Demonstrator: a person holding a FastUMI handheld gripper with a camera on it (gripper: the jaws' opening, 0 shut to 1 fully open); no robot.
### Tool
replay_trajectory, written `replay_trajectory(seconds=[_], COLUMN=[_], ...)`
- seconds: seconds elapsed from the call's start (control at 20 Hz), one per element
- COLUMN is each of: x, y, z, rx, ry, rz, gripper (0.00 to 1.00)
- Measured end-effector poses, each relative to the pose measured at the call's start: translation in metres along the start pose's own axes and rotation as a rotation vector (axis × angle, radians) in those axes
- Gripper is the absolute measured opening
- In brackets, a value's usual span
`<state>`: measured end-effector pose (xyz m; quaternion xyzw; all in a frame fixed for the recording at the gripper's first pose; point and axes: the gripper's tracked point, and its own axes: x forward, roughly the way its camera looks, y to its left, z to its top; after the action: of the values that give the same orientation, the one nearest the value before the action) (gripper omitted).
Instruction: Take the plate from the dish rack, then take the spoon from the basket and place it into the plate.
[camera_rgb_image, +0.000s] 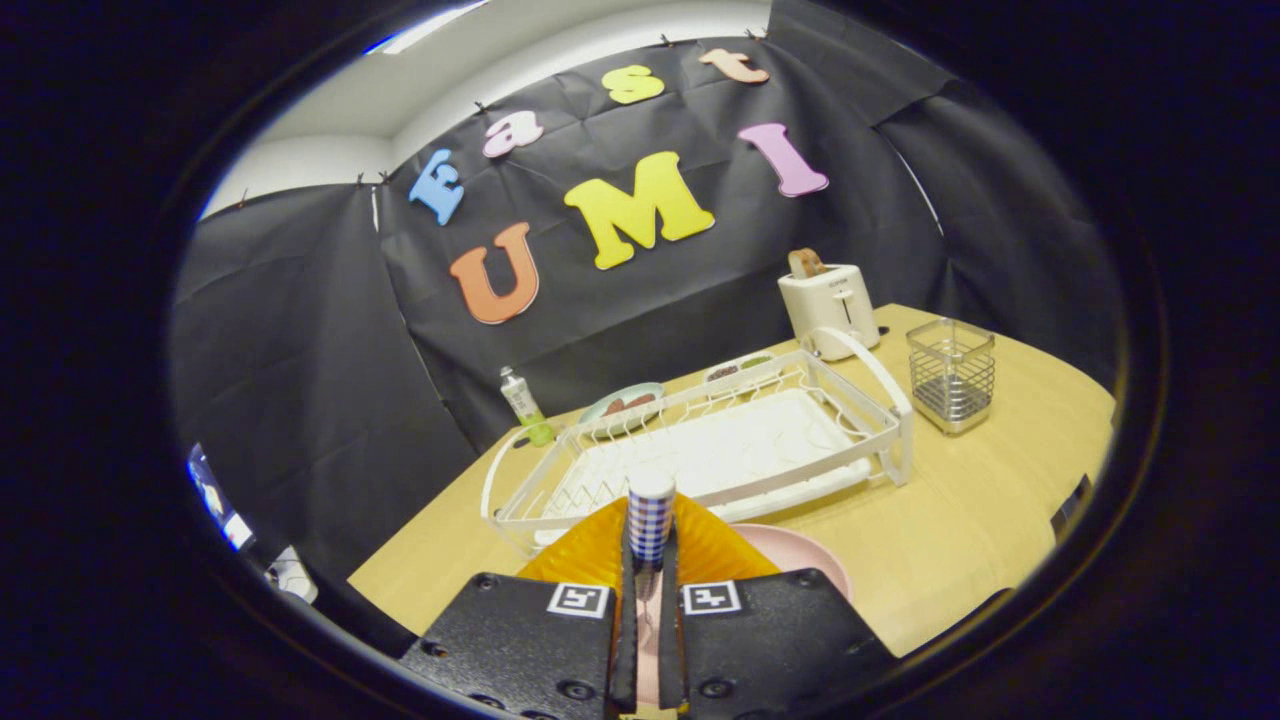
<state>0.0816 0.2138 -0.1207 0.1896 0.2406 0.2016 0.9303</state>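
The spoon (651, 518), checkered handle upward, is standing clamped between the closed fingers of the hand-held gripper (648, 560), apparently above the pink plate (800, 555) lying just beneath on the bench (960, 520). Releasing off-centre could be sending it clattering off the rim toward the dish rack (720, 450) ahead.

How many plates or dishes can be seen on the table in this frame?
3. A pink plate lies just ahead of the gripper, which is shut on a checked spoon handle; two dishes sit behind the dish rack. Others may be hidden.
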Motion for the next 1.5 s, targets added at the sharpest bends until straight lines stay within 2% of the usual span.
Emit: replay_trajectory(seconds=[0.15, 0.2, 0.3, 0.35, 0.5, 0.7, 1.1, 1.5], x=[-0.004, -0.007, -0.011, -0.014, -0.029, -0.052, -0.098, -0.148], y=[-0.005, -0.008, -0.015, -0.017, -0.021, -0.022, -0.046, -0.087], z=[0.003, 0.007, 0.018, 0.023, 0.044, 0.066, 0.082, 0.114], rx=[-0.018, -0.028, -0.056, -0.072, -0.139, -0.227, -0.307, -0.317], ry=[-0.022, -0.040, -0.078, -0.102, -0.189, -0.288, -0.348, -0.412], rz=[-0.006, -0.020, -0.040, -0.051, -0.082, -0.109, -0.156, -0.211], gripper=[0.18, 0.28, 0.54, 0.58, 0.83, 0.96, 0.98, 0.99])
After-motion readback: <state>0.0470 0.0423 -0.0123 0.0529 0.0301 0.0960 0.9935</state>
